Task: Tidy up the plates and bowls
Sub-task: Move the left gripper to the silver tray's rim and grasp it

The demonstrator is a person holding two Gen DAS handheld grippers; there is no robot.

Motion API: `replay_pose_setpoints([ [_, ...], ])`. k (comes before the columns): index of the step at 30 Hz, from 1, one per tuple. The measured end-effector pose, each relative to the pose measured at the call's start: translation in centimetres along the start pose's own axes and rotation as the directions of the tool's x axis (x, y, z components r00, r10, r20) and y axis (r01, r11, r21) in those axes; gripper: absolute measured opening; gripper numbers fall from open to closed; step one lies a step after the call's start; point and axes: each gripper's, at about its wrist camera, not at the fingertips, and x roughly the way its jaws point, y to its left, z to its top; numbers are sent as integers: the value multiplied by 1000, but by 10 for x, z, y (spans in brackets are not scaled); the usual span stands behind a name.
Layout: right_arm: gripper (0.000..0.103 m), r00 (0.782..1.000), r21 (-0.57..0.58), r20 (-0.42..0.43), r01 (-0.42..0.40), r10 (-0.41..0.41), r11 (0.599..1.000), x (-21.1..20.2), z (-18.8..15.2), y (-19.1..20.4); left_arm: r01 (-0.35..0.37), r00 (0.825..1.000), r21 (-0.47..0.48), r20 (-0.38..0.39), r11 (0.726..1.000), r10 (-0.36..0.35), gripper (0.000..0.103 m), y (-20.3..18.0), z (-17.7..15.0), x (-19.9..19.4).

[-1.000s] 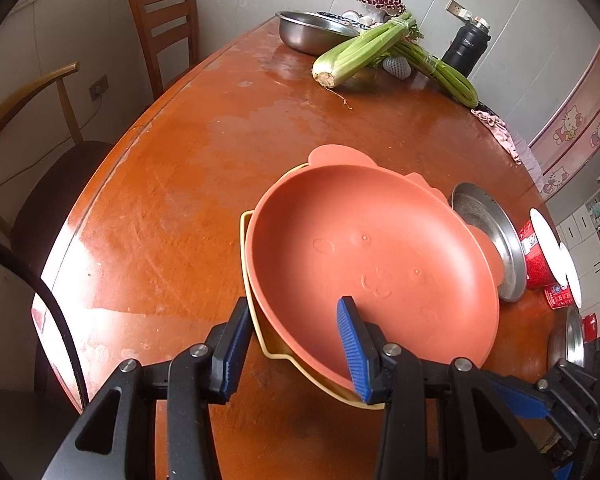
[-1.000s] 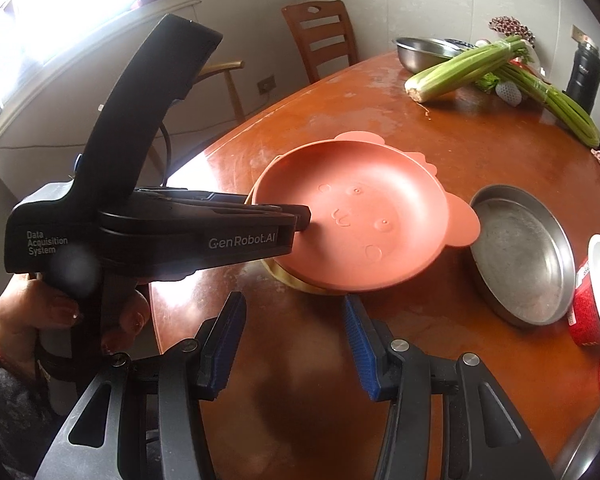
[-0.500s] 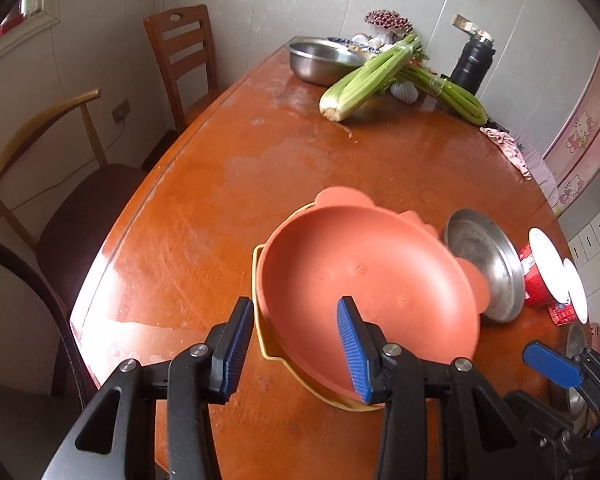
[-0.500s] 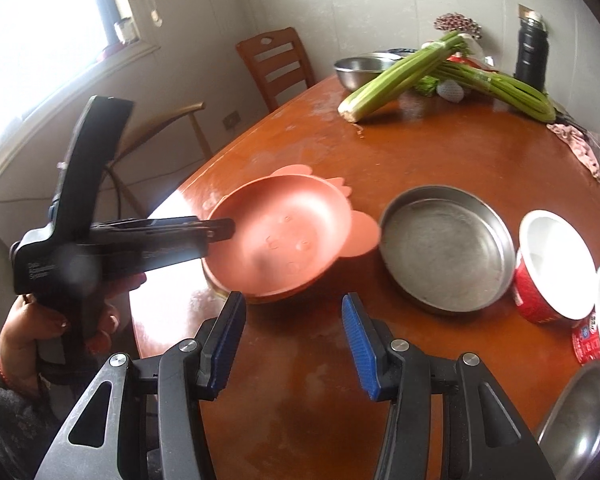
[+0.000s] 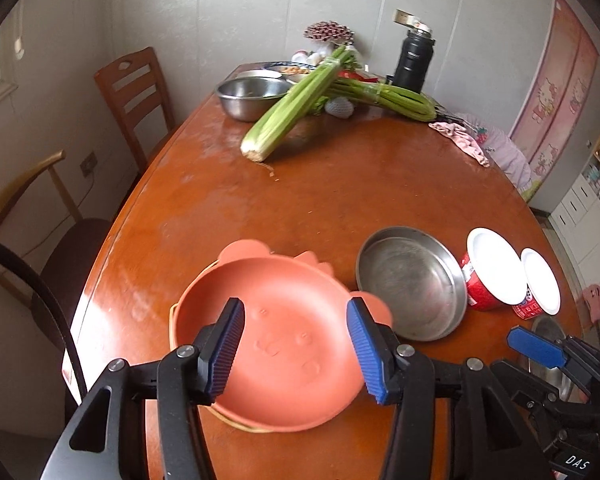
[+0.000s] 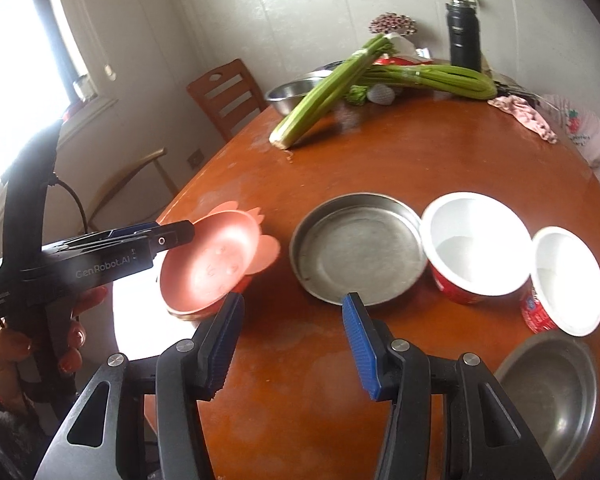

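A salmon bear-shaped plate (image 5: 284, 336) lies stacked on a yellow plate (image 5: 236, 424) near the table's front left edge; it also shows in the right wrist view (image 6: 216, 264). My left gripper (image 5: 296, 350) is open and empty above this stack. A steel plate (image 6: 356, 248) sits right of it, then two red-and-white bowls (image 6: 476, 244) (image 6: 568, 280) and a steel bowl (image 6: 548, 396). My right gripper (image 6: 292, 346) is open and empty above the table in front of the steel plate.
Celery bunches (image 5: 292, 108), a steel bowl (image 5: 248, 96), a black flask (image 5: 414, 58) and a pink cloth (image 5: 460, 136) lie at the table's (image 5: 340, 200) far end. Wooden chairs (image 5: 136, 92) stand at the left.
Both grippers have pulled back and risen, away from the plate stack. The left jaws no longer straddle the stack's rim. The right gripper has swung right towards the steel plate and bowls.
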Motion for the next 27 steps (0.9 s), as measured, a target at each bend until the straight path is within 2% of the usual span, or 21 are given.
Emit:
replay_pose_setpoints([
  [5, 53, 1000, 72, -15, 20, -19, 997, 0, 0, -24, 23, 1000, 65, -13, 998, -22, 53, -23, 15, 9],
  [13, 53, 998, 160, -48, 48, -41, 986, 15, 3, -46, 75, 995, 154, -83, 985, -63, 53, -47, 34, 41],
  [19, 53, 993, 168, -96, 80, -64, 983, 35, 3, -47, 111, 986, 198, -143, 974, -83, 53, -59, 44, 71],
  [27, 53, 986, 178, -138, 122, -98, 976, 58, 5, -47, 119, 978, 250, -199, 961, -69, 53, -75, 51, 110],
])
